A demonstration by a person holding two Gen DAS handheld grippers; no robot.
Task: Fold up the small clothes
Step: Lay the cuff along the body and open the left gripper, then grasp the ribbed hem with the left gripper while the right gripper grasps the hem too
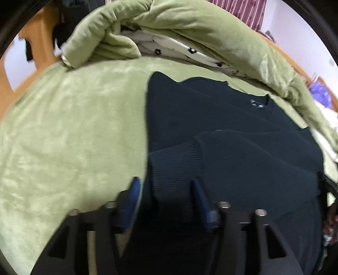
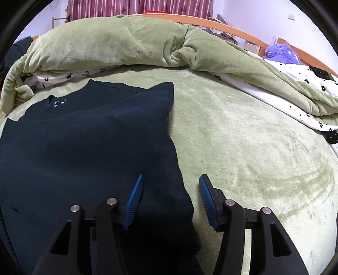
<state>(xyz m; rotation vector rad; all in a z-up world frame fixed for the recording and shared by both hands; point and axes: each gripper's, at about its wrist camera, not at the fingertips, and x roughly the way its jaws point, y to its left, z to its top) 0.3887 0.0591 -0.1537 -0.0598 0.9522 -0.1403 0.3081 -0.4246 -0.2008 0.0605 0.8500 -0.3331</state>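
**Inspector A:** Surroundings first, largest down.

**Inspector B:** Green plush bedcover [image 2: 243,131] fills both views. A rolled green quilt [image 2: 118,44] with a white flower-print lining runs across the upper frame, wooden bed frame [image 2: 232,24] behind it, then striped maroon curtains [image 2: 135,8] at top. A purple fluffy item [image 2: 280,52] sits upper right in the right wrist view. Nothing lies between the fingers and the garment.

**Inspector A:** The garment?

**Inspector B:** Dark navy sweater [image 2: 84,135], flat on the bedcover, left half of the right wrist view, neck label toward the quilt. A sleeve is folded across the body, its ribbed cuff [image 1: 177,156] at lower centre of the left wrist view.

**Inspector A:** Grippers?

**Inspector B:** Left gripper [image 1: 165,186]: jaws apart, cuff fabric between them, pads not pressing. Right gripper [image 2: 171,184]: released, straddling the sweater's right edge, one finger over fabric, the other over bedcover.
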